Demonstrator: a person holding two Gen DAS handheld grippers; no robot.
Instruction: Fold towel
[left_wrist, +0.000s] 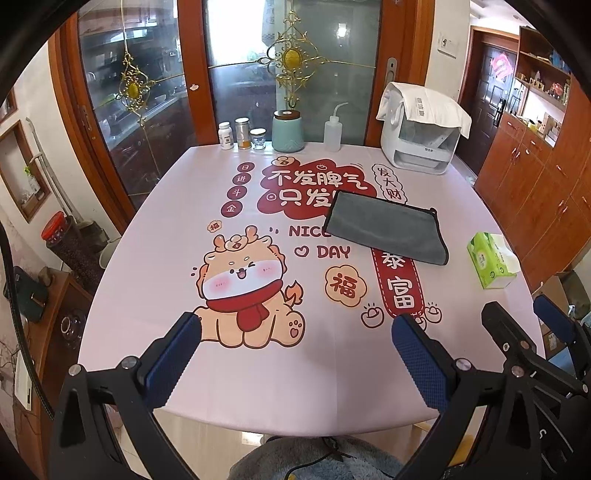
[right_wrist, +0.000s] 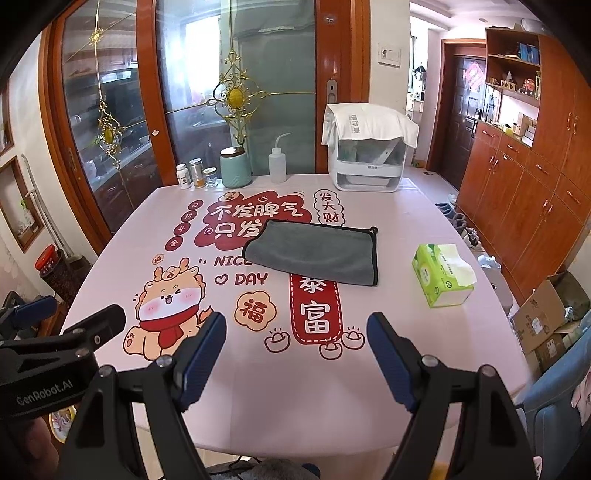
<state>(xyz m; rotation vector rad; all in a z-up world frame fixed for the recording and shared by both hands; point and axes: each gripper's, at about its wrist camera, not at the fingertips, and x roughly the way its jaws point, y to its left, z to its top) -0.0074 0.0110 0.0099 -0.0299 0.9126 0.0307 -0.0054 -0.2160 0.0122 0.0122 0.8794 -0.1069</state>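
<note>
A grey towel (left_wrist: 388, 229) with a dark edge lies flat, folded, on the pink printed tablecloth (left_wrist: 177, 229) right of the table's middle; it also shows in the right wrist view (right_wrist: 317, 251). My left gripper (left_wrist: 295, 325) is open and empty above the near table edge, well short of the towel. My right gripper (right_wrist: 295, 325) is open and empty, also near the front edge. The right gripper shows at the right of the left wrist view (left_wrist: 532, 314); the left gripper shows at the left of the right wrist view (right_wrist: 74, 314).
A green tissue box (right_wrist: 443, 275) sits right of the towel. At the far edge stand small jars (right_wrist: 195, 173), a teal canister (right_wrist: 236, 166), a squeeze bottle (right_wrist: 277, 162) and a white appliance (right_wrist: 365, 147) draped with cloth. Wooden cabinets (right_wrist: 524, 192) stand to the right.
</note>
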